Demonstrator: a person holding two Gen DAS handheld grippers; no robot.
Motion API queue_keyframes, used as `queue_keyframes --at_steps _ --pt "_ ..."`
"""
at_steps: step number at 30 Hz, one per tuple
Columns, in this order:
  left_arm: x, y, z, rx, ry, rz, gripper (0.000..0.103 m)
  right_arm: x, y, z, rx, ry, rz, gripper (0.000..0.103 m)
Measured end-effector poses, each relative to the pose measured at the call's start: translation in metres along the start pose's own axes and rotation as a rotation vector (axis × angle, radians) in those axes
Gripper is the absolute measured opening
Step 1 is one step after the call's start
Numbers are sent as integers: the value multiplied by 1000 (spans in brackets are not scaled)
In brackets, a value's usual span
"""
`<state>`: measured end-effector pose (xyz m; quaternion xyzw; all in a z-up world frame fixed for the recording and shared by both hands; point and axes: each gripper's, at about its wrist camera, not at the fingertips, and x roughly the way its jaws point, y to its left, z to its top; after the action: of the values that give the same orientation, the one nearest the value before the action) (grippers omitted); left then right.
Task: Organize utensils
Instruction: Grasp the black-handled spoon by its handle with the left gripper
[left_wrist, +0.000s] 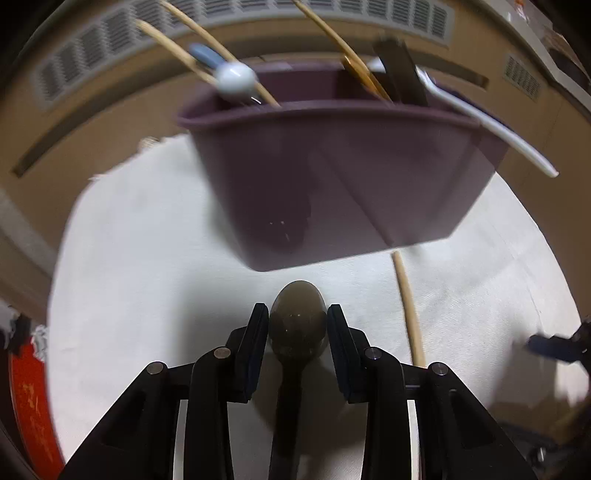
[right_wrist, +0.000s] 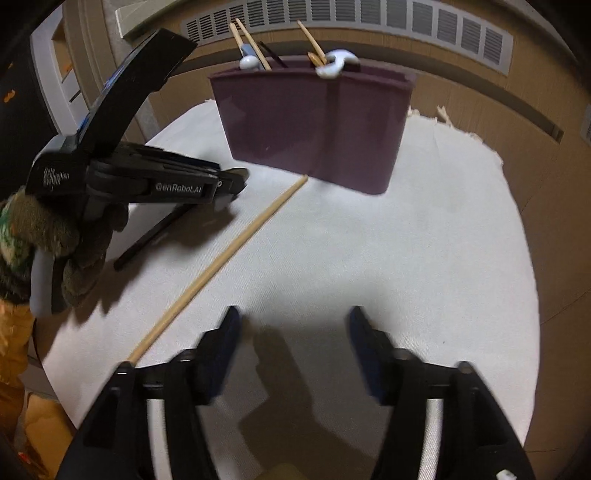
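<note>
**Dark spoon clamped in left claw, right claw empty**

Dark and glossy, the spoon (left_wrist: 297, 325) is held by its bowl between the pads of the left claw (left_wrist: 297, 326), with both pads set against the sides of the bowl and the handle running back under the claw body. The spoon is seen low over the white cloth (left_wrist: 147, 229). The purple holder (left_wrist: 332, 177) stands just ahead of this claw; chopsticks, a white spoon (left_wrist: 491, 125) and other handles are seen standing in its compartments. One loose wooden chopstick (left_wrist: 408, 306) lies on the cloth just to the right of the left claw.

The right claw (right_wrist: 291, 343) is held wide, and nothing is seen between its pads. The same chopstick (right_wrist: 221, 266) runs diagonally on the cloth ahead of it and to its left, ending near the holder (right_wrist: 314, 125). Further left, the left claw (right_wrist: 236, 181) is gripped by a gloved hand (right_wrist: 44, 243).
</note>
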<state>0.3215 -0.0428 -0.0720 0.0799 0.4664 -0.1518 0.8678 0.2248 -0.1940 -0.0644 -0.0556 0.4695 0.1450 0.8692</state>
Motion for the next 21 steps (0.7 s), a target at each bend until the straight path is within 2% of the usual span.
queue_keyframes --at_steps 1,4,8,12,13,14,16,21 --pt "-9 3 -5 -9 -21 -11 34 -3 3 2 -5 -16 -13 77" --pt "-31 16 -22 -52 -52 -35 34 -6 14 8 -32 -32 -25 77" --pt "-65 37 -51 -127 -113 -25 34 3 25 18 -46 -11 -36 78" --pt "-93 61 -74 -221 -182 -21 34 23 26 36 15 22 -44 78" --pt "-97 64 -77 -234 -193 -19 34 29 26 42 39 32 -40 74" --pt "-100 67 -81 -244 -201 -17 34 32 26 45 51 36 -41 65" --pt "-102 73 -85 -256 -213 -17 34 42 29 54 62 48 -55 53" --pt "-106 82 -95 -277 -223 -34 34 65 40 67 68 84 -128 52"
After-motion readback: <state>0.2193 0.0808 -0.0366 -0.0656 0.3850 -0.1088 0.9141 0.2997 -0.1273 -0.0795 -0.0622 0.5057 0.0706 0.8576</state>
